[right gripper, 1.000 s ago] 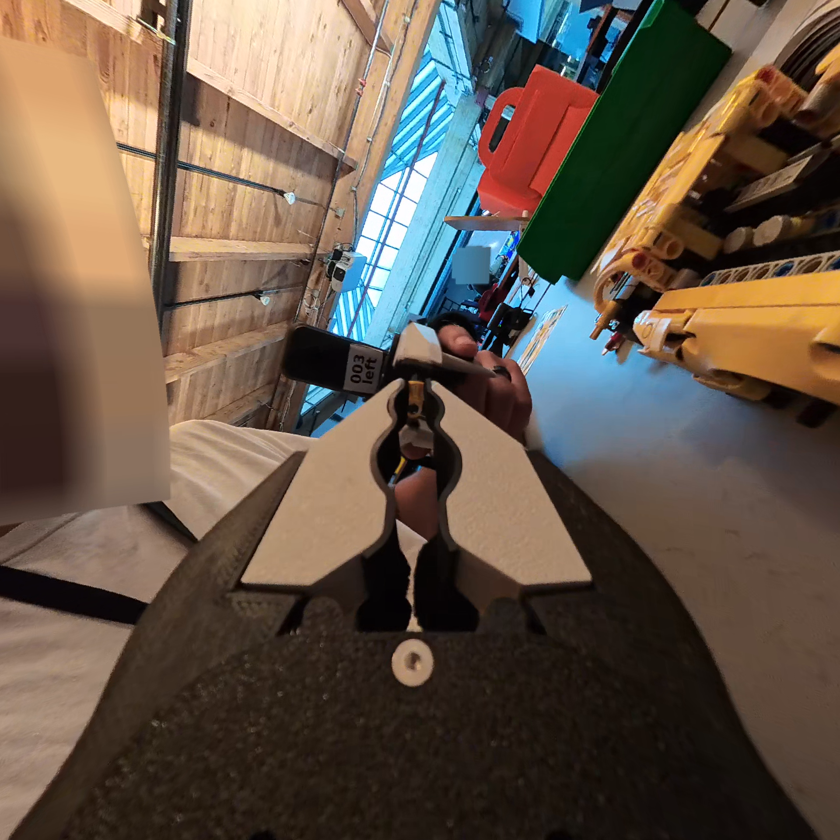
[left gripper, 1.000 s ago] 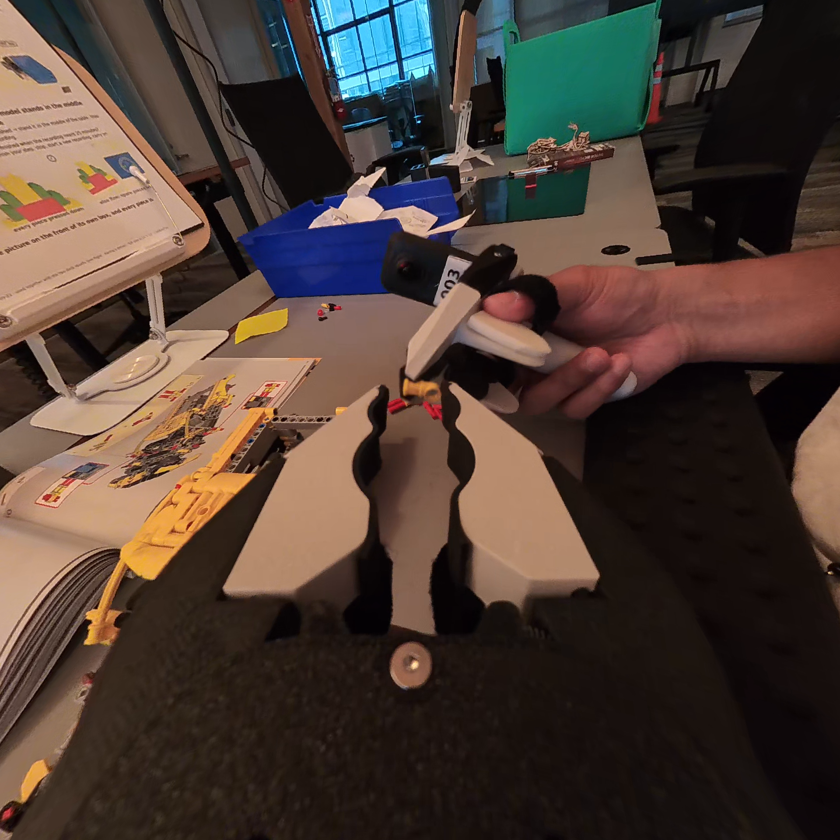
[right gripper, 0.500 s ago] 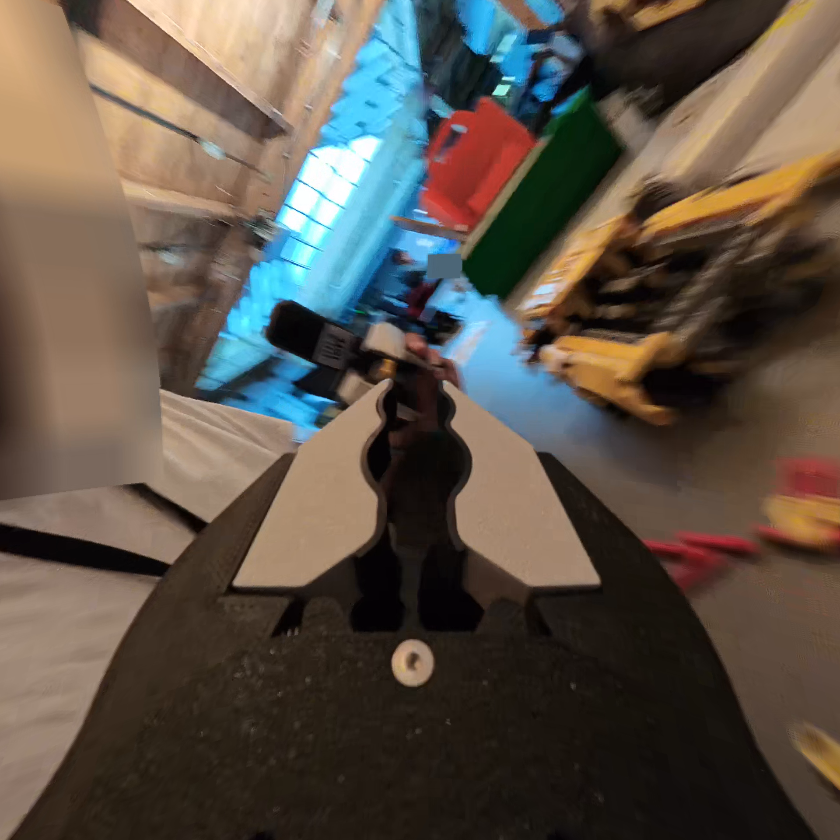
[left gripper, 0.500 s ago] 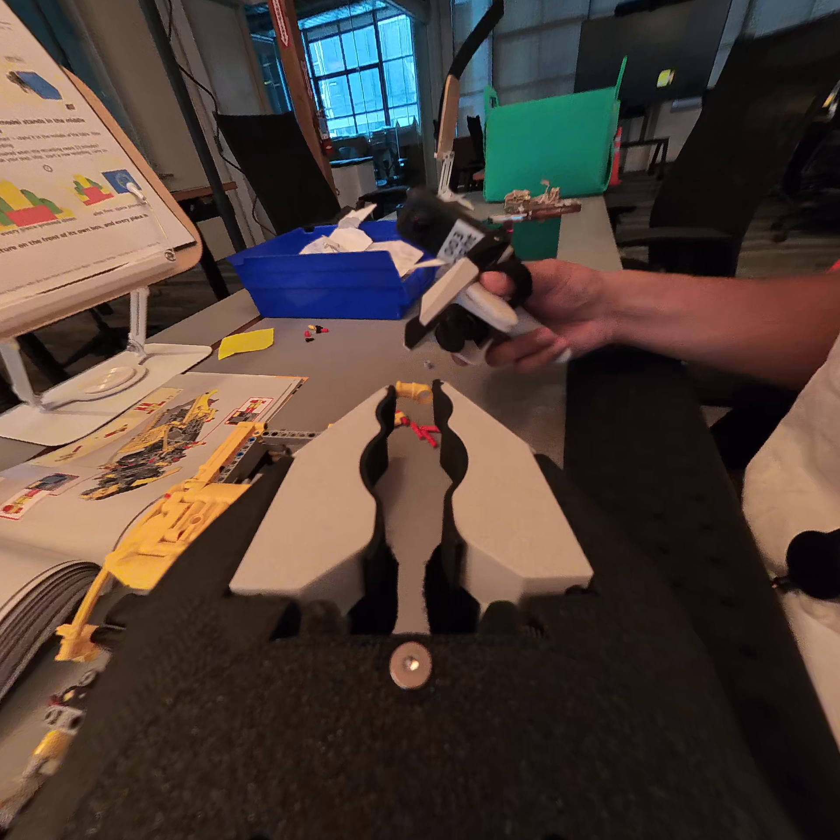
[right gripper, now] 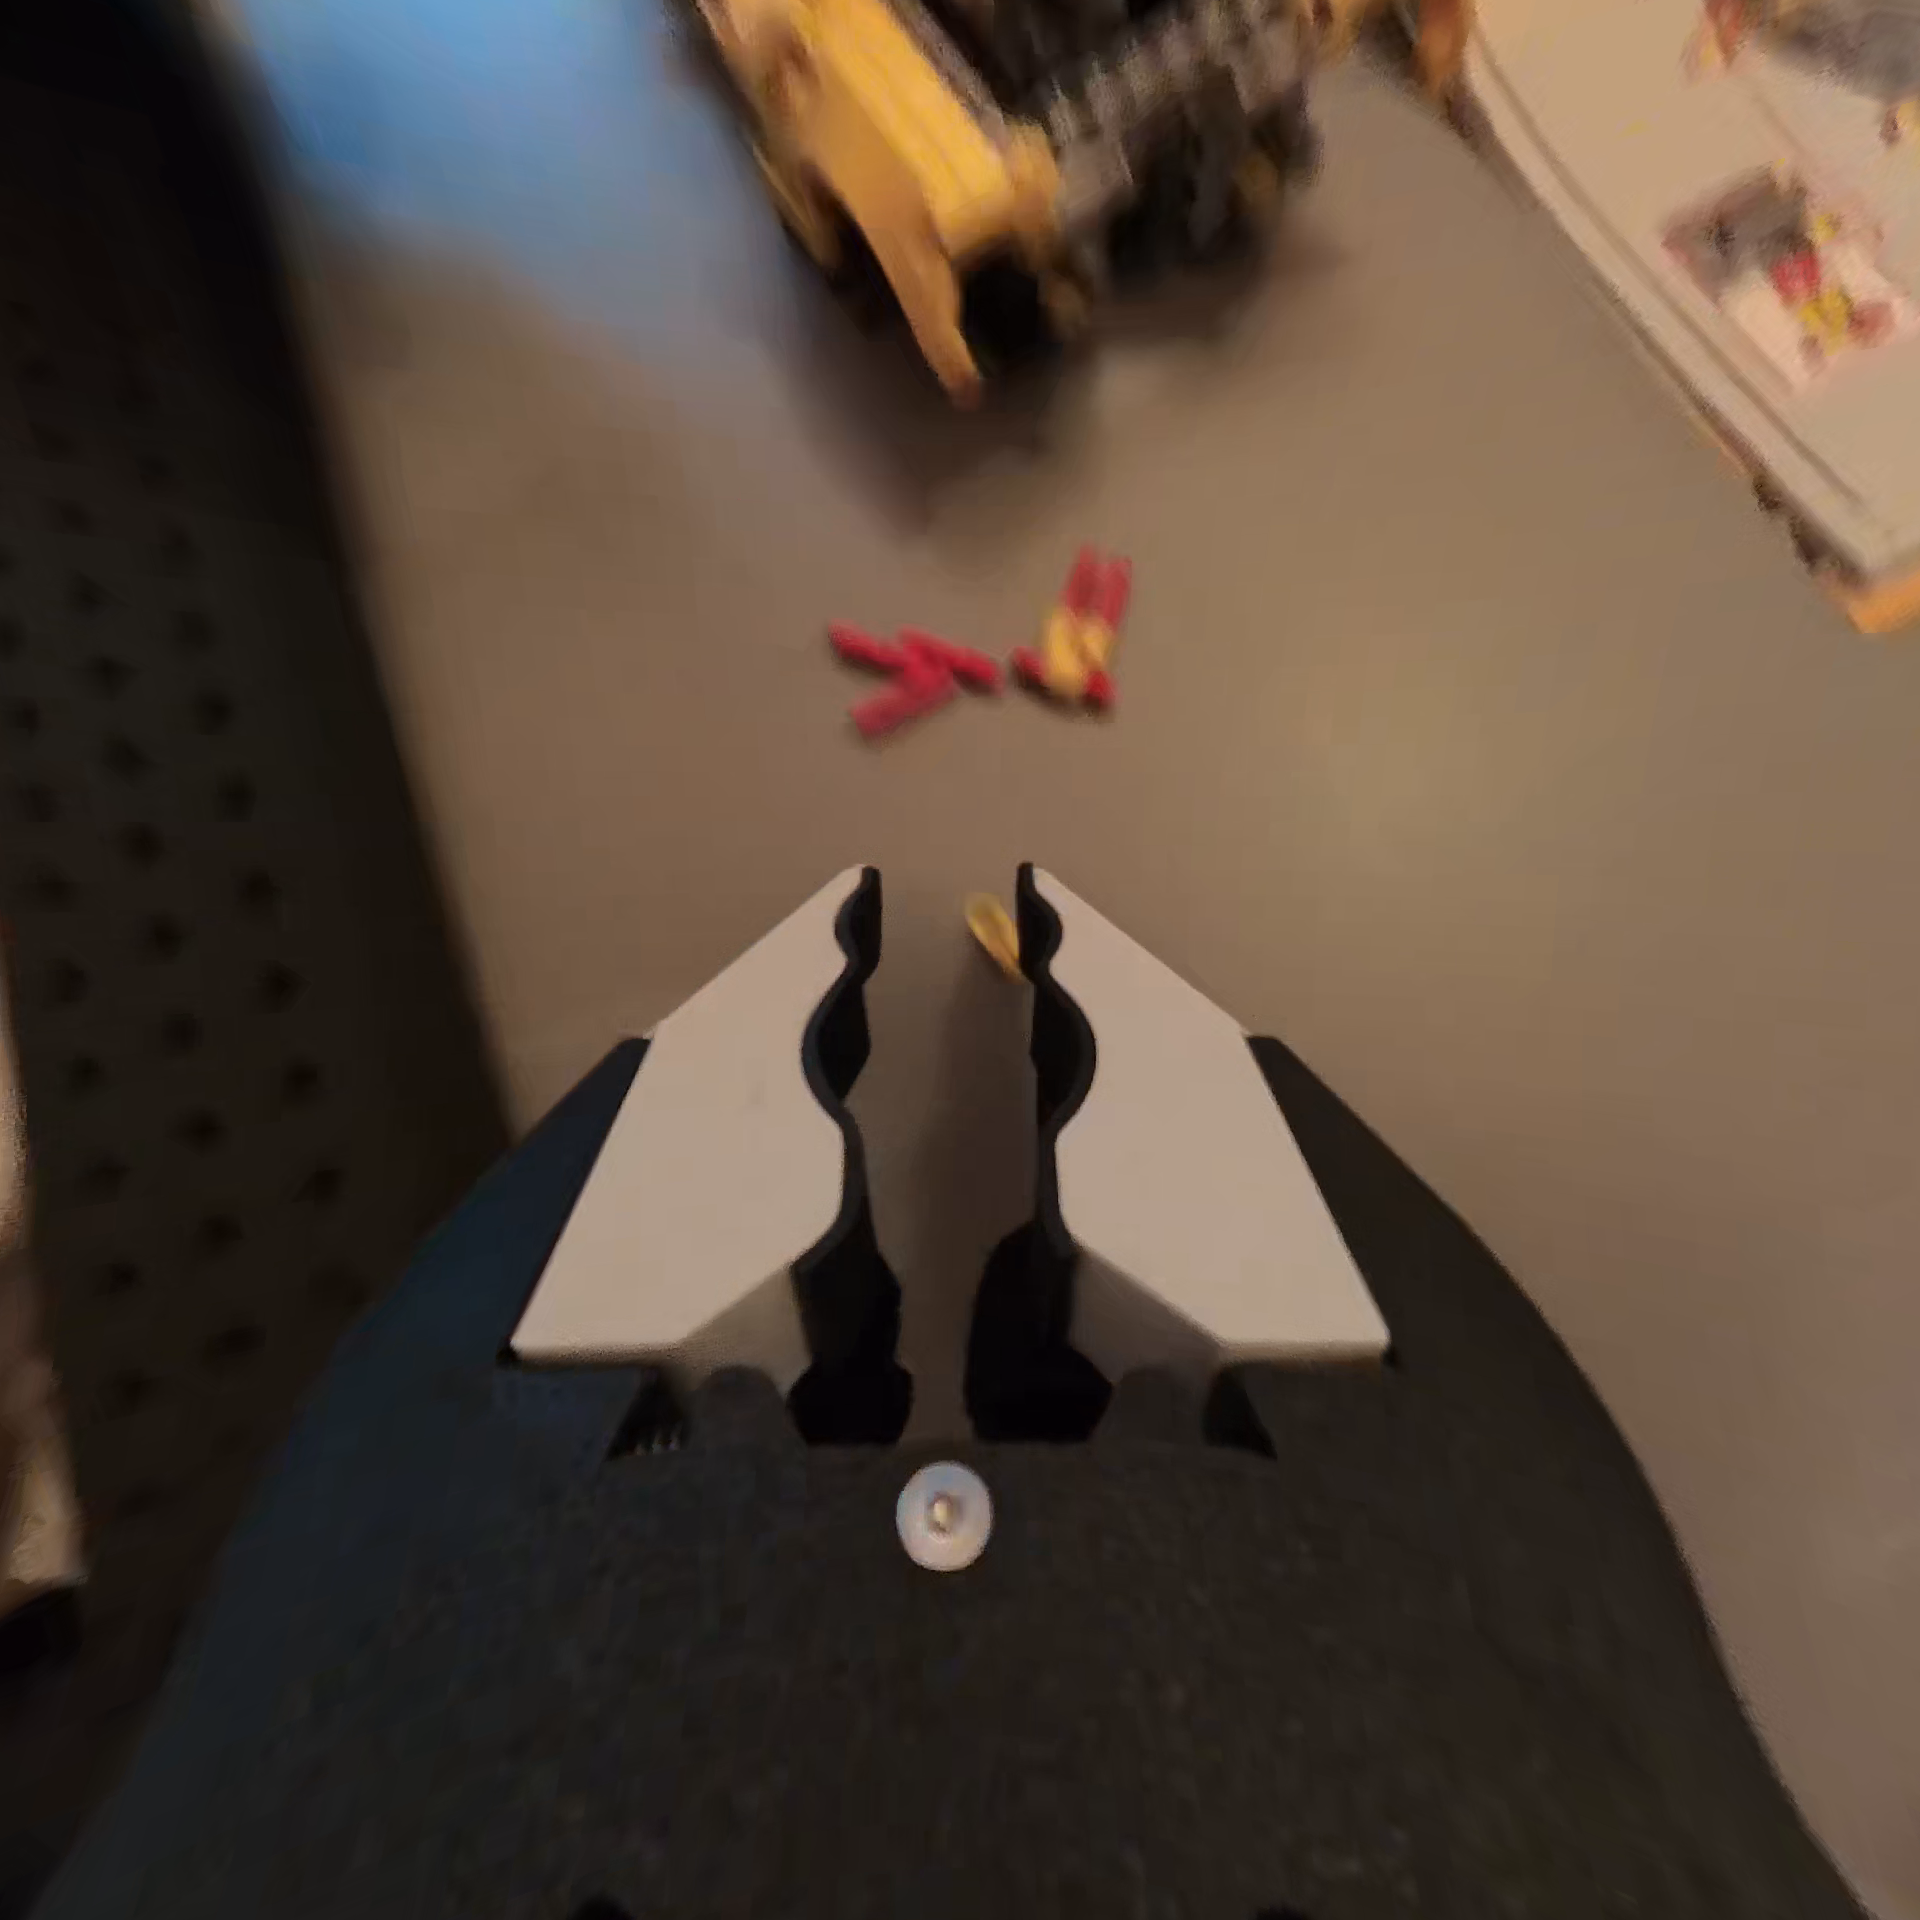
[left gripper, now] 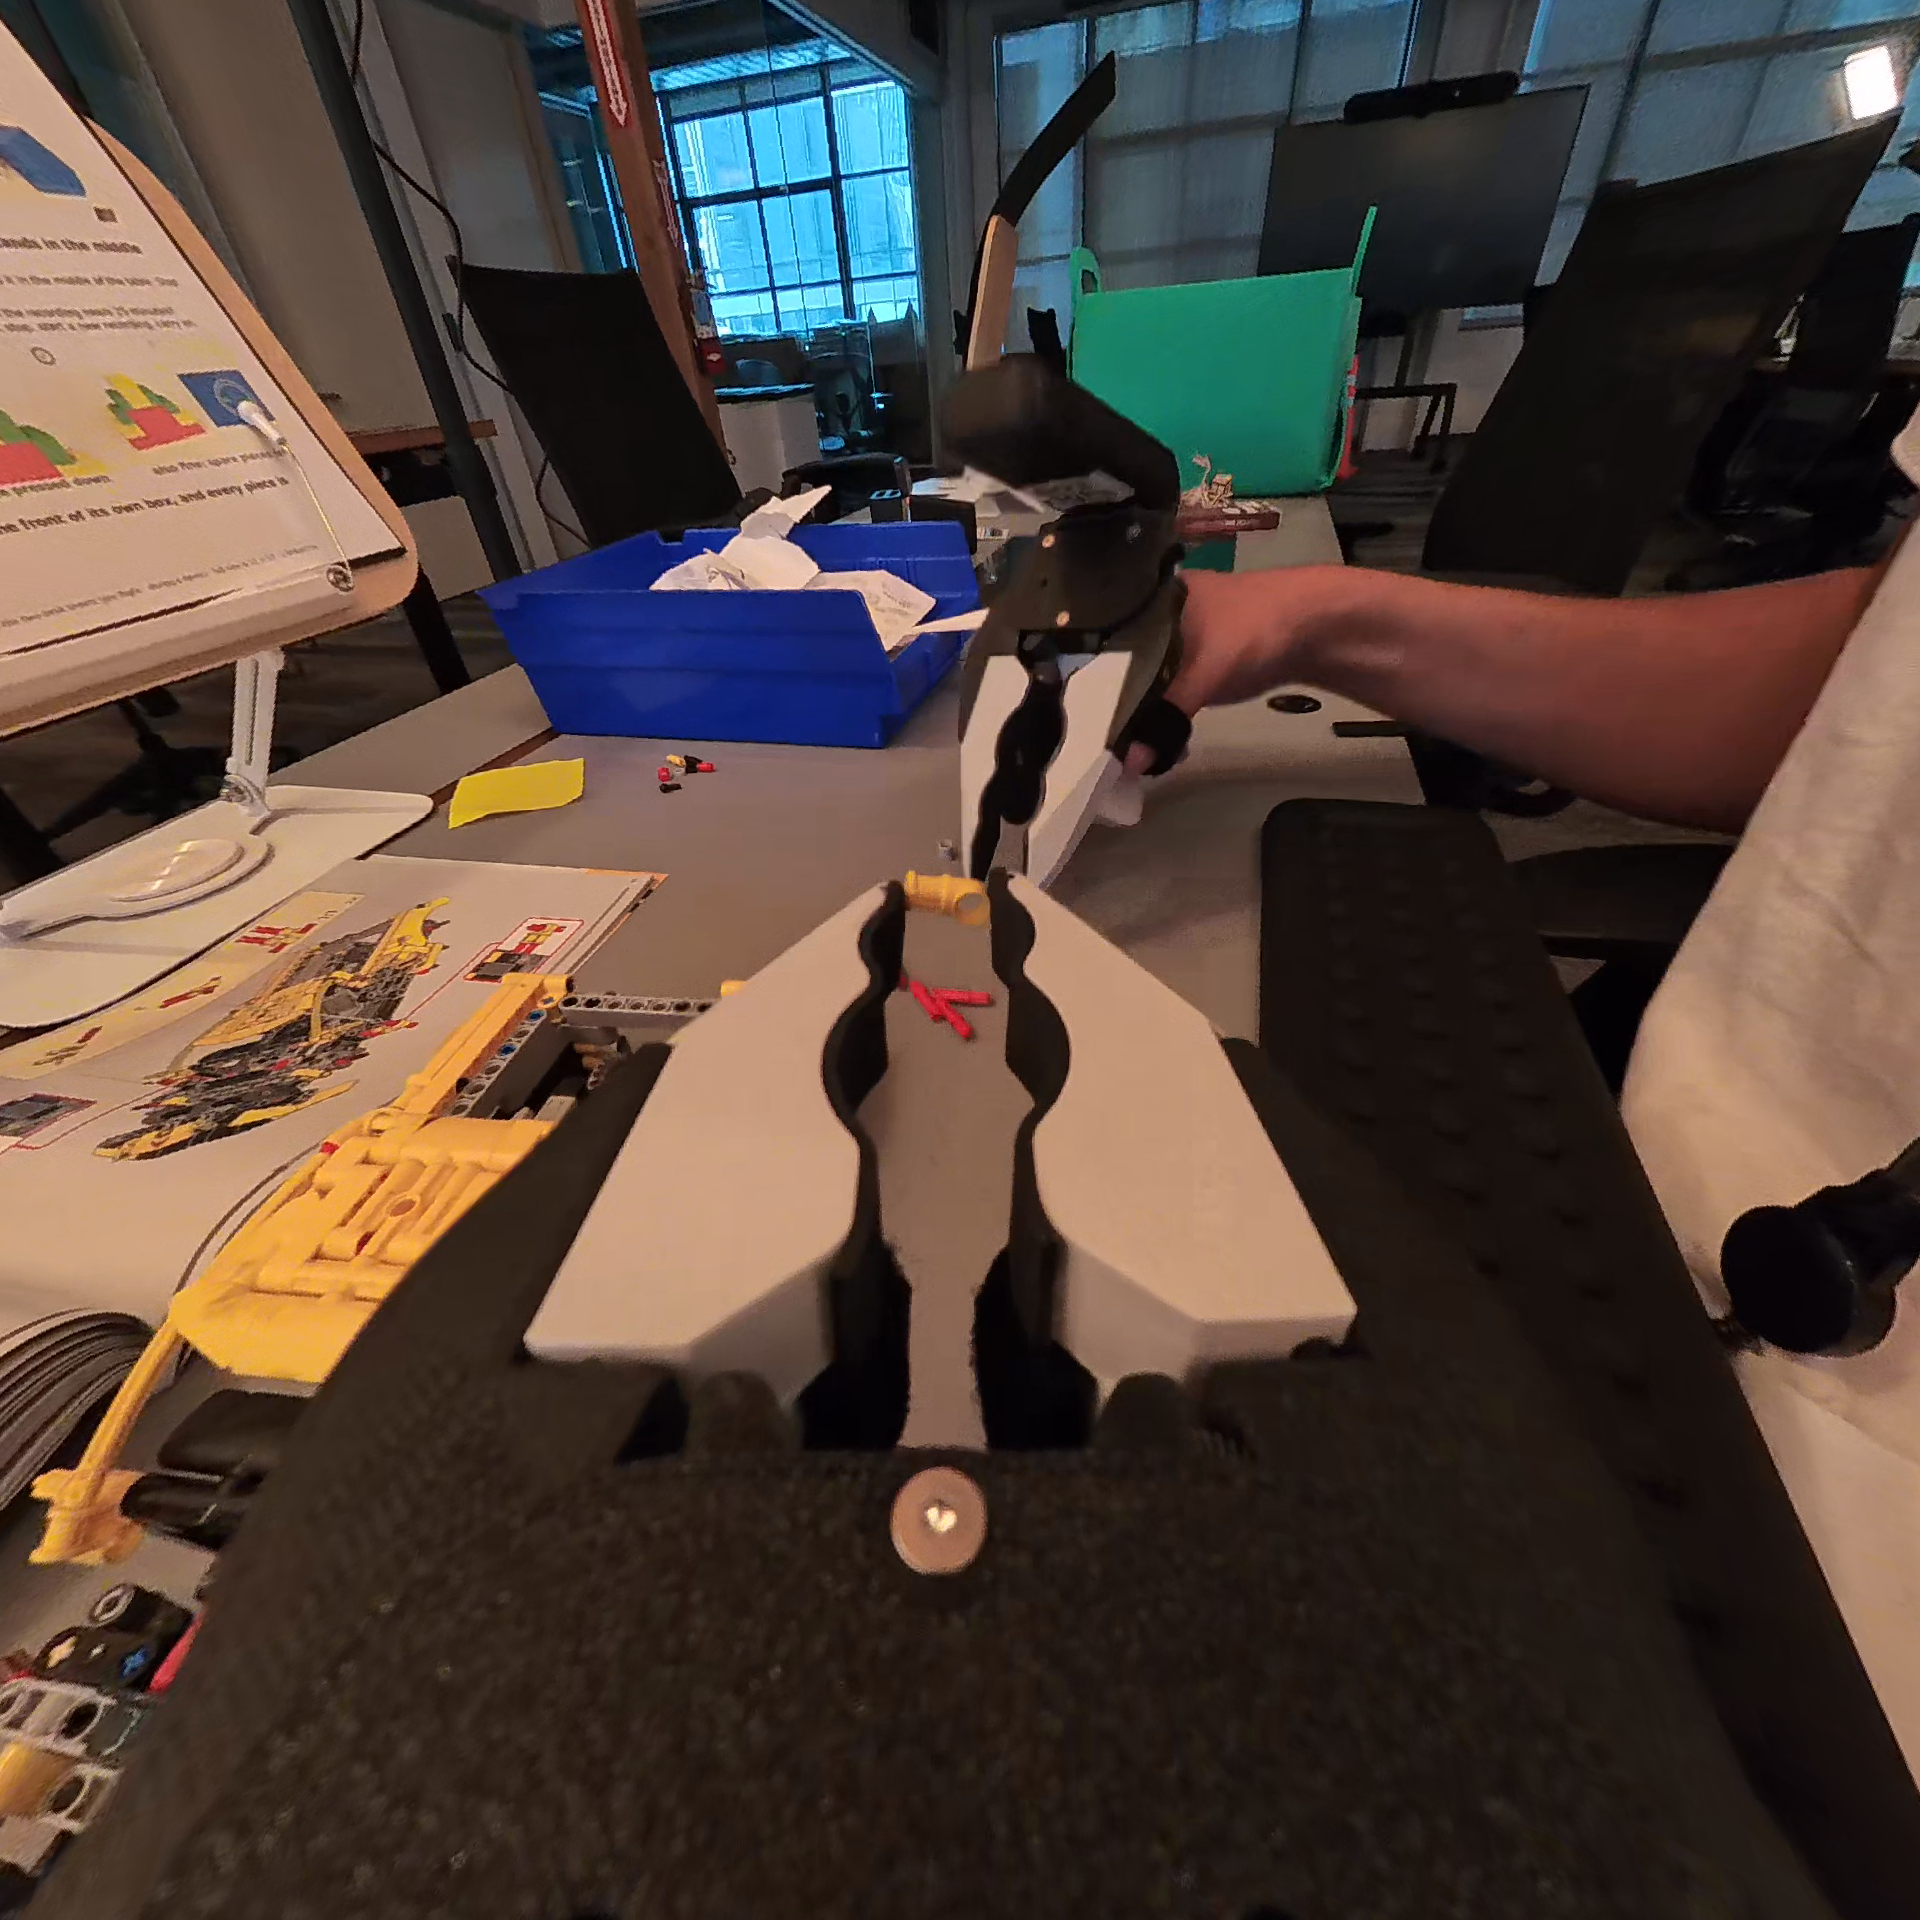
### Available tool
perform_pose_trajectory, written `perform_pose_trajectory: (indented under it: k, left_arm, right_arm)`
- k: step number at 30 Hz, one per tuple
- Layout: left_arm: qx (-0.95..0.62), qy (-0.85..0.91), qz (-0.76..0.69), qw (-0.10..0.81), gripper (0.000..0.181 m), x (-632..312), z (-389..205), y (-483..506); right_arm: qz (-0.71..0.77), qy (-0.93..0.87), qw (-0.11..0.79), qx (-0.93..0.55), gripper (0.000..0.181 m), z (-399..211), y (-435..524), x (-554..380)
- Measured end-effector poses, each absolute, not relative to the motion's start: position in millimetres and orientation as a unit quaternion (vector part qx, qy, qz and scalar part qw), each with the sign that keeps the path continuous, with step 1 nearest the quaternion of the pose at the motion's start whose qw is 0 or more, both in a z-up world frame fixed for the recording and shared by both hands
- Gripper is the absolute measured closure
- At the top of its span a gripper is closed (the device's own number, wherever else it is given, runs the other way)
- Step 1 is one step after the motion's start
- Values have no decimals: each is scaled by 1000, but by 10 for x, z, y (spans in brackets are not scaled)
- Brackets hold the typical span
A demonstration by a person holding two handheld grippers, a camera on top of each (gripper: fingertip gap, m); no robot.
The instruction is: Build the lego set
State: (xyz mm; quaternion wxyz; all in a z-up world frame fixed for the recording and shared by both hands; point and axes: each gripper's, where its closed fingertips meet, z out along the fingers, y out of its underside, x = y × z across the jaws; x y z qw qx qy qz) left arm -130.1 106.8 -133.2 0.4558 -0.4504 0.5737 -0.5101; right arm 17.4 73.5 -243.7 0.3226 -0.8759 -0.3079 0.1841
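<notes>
Yellow lego connector (left gripper: 943, 896) lies crosswise, pinched at left gripper (left gripper: 943, 891) tips; right gripper (right gripper: 948, 883) narrowly parted.

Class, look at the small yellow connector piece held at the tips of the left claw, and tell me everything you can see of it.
The small yellow plastic connector piece is a short, stubby tube with a round open end facing left and a thicker collar toward the right. It lies roughly level, crosswise between the fingertips of the left claw, pinched there above the grey table. The right claw points down with its tips just behind the piece; whether they touch it cannot be told. It looks whole and joined to nothing else.
</notes>
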Motion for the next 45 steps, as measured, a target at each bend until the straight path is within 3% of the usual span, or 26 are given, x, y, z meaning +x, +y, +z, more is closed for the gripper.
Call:
perform_pose_trajectory:
  k: [4,7,12,17,30,45]
  left_arm:
    - [-438,578,-510,461,165,-1297,-1313,1033]
    - [-427,591,-500,467,165,-1294,-1339,981]
    - [-408,617,-470,481,165,-1281,-1402,899]
    - [-392,639,-444,491,165,-1263,-1473,835]
    - [-438,645,-352,517,165,-1181,-1645,1028]
    - [-477,621,-405,472,167,-1173,-1652,1064]
  right_arm:
    - [441,-211,414,-768,156,-1686,912,-812]
    - [606,-133,363,-695,149,-1415,931,-1245]
    - [693,-89,296,-651,160,-1412,946,-1419]
    - [686,-89,293,-660,176,-1464,929,-1413]
    - [681,-7,320,-659,177,-1643,1117,-1293]
    - [676,12,373,-636,176,-1586,1201,-1095]
